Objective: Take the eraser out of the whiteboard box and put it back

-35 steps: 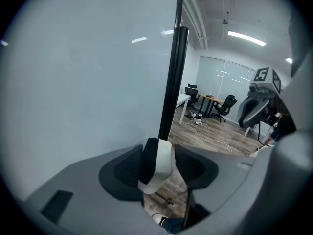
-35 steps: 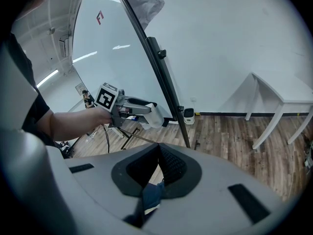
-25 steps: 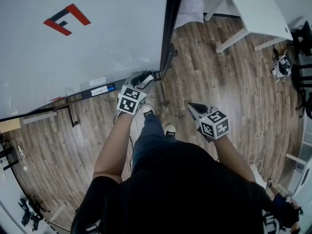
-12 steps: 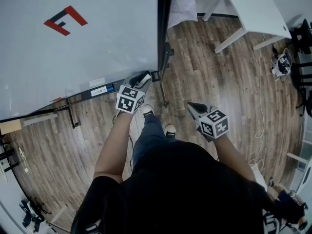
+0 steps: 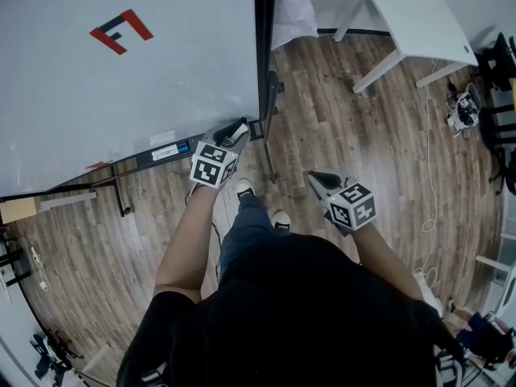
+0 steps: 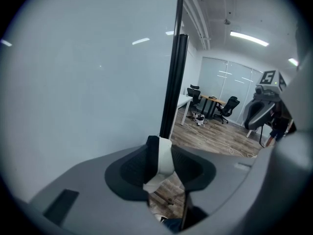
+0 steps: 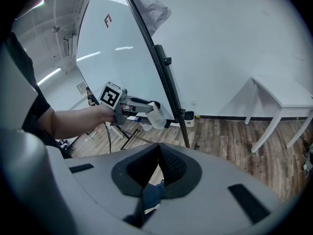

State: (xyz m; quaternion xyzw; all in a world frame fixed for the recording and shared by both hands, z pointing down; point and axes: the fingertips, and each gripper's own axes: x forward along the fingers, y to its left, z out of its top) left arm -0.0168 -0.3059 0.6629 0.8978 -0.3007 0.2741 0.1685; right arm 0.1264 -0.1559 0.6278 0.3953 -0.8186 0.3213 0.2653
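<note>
Eraser (image 6: 164, 156), a white block, sits clamped between the fingers (image 6: 134, 168) of our left gripper (image 5: 238, 129). We hold that gripper at the lower right corner of the whiteboard (image 5: 121, 79), just beside its black frame post (image 5: 266, 47). The dark ledge (image 5: 153, 153) along the board's bottom edge runs off to the left of it. Our right gripper (image 5: 321, 181) hangs over the wooden floor (image 5: 355, 111), well apart from the board, its fingers (image 7: 171, 168) pressed together with nothing between them. A white table (image 5: 419, 14) stands off to the right.
</note>
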